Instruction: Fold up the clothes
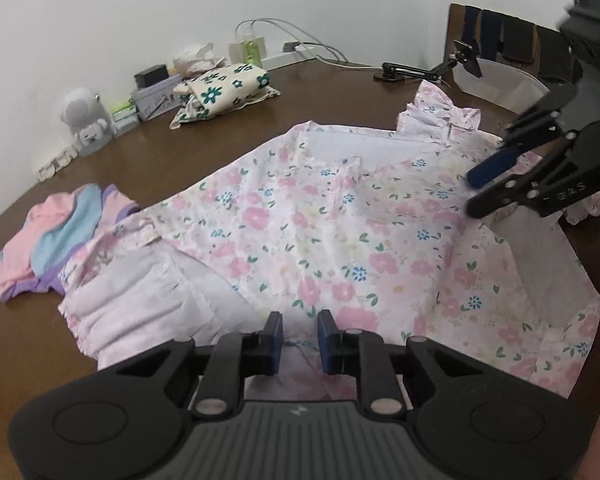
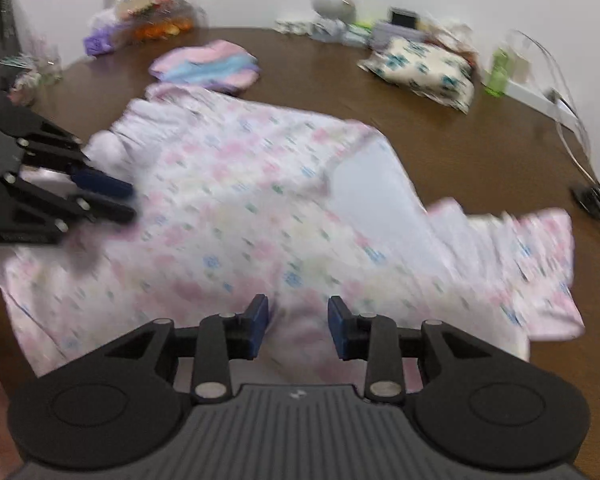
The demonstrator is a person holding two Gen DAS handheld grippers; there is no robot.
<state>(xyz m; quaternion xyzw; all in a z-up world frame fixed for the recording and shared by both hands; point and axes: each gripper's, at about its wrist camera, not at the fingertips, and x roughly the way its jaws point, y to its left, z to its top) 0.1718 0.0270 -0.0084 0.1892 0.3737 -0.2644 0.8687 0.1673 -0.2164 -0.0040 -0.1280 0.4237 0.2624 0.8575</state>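
A pink floral dress (image 1: 300, 220) lies spread on the brown table (image 1: 180, 148), partly folded so that its pale lining shows. My left gripper (image 1: 300, 322) hovers over the near hem with a narrow gap between its blue pads; the cloth lies beneath them, not pinched. In the right wrist view, which is blurred, the dress (image 2: 240, 200) fills the middle and my right gripper (image 2: 298, 310) stands open above its near edge, holding nothing. Each gripper shows in the other's view: the right gripper (image 1: 473, 192) at the dress's right side, the left gripper (image 2: 129, 203) at its left side.
A folded pink, blue and purple garment (image 1: 60, 232) lies just left of the dress. A cream cloth bundle with teal flowers (image 1: 228, 84), small boxes, a white figure (image 1: 82, 116) and cables line the back wall. A black phone-holder arm (image 1: 420, 68) stands at the back right.
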